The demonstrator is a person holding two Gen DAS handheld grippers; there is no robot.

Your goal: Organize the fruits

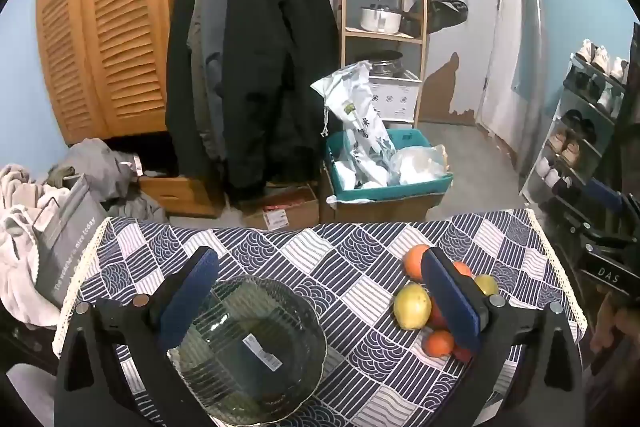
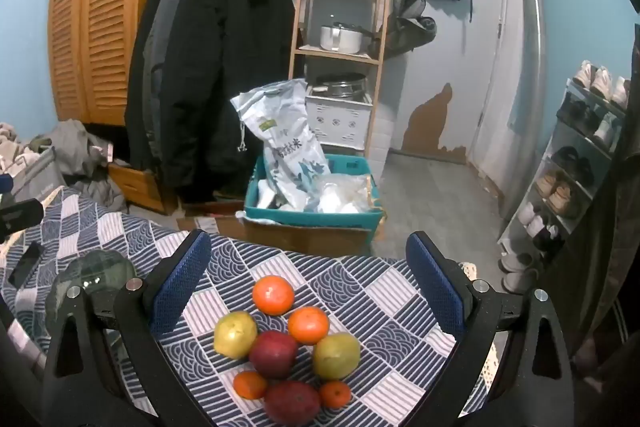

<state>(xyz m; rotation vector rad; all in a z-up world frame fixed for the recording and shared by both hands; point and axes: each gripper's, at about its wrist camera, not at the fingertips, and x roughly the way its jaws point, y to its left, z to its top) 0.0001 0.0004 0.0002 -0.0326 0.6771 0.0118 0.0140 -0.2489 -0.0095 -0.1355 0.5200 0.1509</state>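
Between the right fingers [image 2: 436,285] — spread wide, touching nothing — fruit pile [image 2: 280,343] on the tablecloth [image 2: 360,291]

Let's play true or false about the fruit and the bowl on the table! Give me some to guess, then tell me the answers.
1. The glass bowl already has fruit in it. False: no fruit is in it.
2. The fruits sit together in a pile on the patterned tablecloth. True.
3. The right gripper is squeezing an orange. False: its fingers are wide open with nothing gripped.
4. There are two red apples in the pile. True.
5. The left gripper is open above the bowl. True.
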